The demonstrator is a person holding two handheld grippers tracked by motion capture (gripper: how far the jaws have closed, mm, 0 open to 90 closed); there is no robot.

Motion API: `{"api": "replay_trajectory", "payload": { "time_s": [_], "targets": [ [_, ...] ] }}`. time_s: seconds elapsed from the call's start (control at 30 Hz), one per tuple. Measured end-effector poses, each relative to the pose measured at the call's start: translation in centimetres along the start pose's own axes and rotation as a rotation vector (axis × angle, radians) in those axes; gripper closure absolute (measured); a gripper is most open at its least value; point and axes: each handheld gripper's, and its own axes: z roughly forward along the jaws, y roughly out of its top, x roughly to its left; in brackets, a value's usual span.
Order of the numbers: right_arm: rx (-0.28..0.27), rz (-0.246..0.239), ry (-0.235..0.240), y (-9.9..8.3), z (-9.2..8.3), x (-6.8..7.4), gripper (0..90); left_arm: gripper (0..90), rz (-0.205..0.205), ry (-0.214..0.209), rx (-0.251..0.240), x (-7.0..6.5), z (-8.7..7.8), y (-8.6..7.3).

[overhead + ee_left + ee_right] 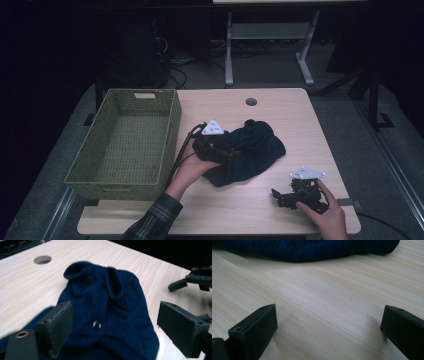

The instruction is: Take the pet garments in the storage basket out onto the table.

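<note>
One desk (280, 200) carries everything, and it has one round cable hole (251, 101) near its far edge. One woven green basket (172, 125) stands on its left side. One dark blue knitted garment (260, 147) lies crumpled near the middle, with one small dark button (96, 324) showing on it in the left gripper view. Two grippers are over the desk: the left gripper (235, 155) at the garment and the right gripper (276, 196) at the near right, each with two black jaws.
</note>
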Motion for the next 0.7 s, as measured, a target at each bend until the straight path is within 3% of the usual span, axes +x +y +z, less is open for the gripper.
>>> {"api": "replay_trajectory", "payload": {
  "time_s": [0.23,0.4,0.53,0.7],
  "targets": [
    [0.0,0.0,0.0,0.0,0.0,0.0,0.4,12.9,-0.011,0.026,0.003,-0.3,-1.3,-1.7],
    [0.0,0.0,0.0,0.0,0.0,0.0,0.4,12.9,-0.042,0.046,-0.009,-0.7,-2.4,-3.6],
    [0.0,0.001,0.0,0.0,0.0,0.0,0.4,12.9,-0.047,0.064,0.004,-1.5,-3.0,-5.3],
    [-0.001,0.0,0.0,0.0,0.0,0.0,0.4,12.9,-0.072,0.054,0.043,-2.5,-3.6,-7.4]
  ]
}}
